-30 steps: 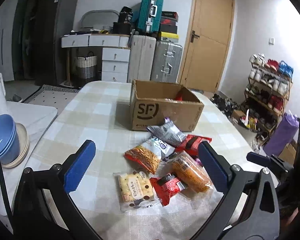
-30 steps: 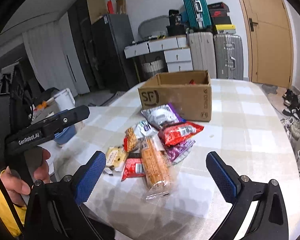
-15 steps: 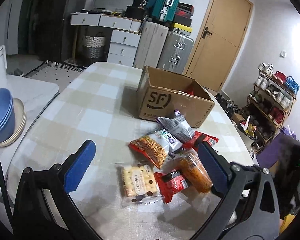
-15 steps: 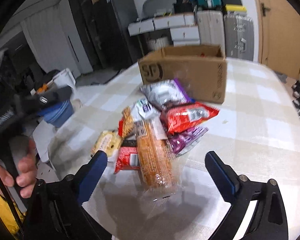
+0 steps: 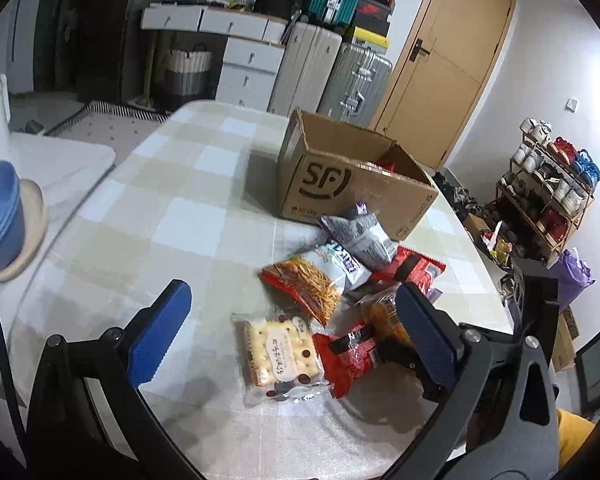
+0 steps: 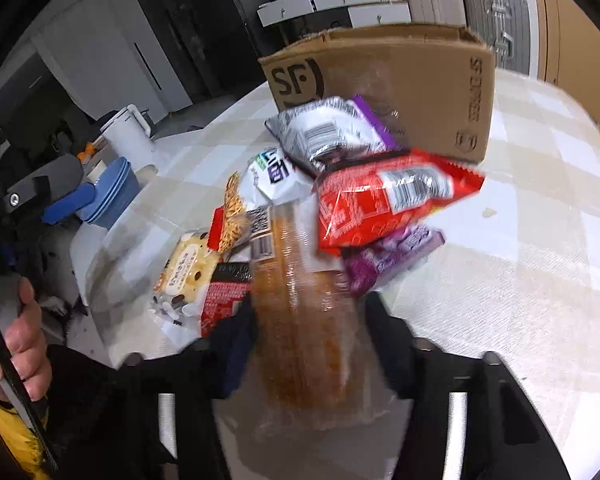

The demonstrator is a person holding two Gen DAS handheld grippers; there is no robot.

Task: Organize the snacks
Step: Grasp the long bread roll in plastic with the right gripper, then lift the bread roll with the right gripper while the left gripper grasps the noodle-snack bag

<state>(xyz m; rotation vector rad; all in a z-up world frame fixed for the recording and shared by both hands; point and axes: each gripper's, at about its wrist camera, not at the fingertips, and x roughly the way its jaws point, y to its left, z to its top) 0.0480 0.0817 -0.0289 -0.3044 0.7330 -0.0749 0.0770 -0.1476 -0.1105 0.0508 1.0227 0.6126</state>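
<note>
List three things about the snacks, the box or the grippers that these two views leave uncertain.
- Cardboard box contents: left wrist view, walls hide all but a red scrap.
- Purple packet: right wrist view, red bag overlaps it.
- Right gripper on orange packet: blurred, contact unclear.

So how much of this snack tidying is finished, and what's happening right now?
Barely started. Something red already shows inside the cardboard box. In hand: the right hand-held gripper has just been closing around the clear-wrapped orange snack pack, which sits between its jaws on the table. Left: the cracker pack, the red bag and the other packets. The left hand-held gripper hovers open.
</note>
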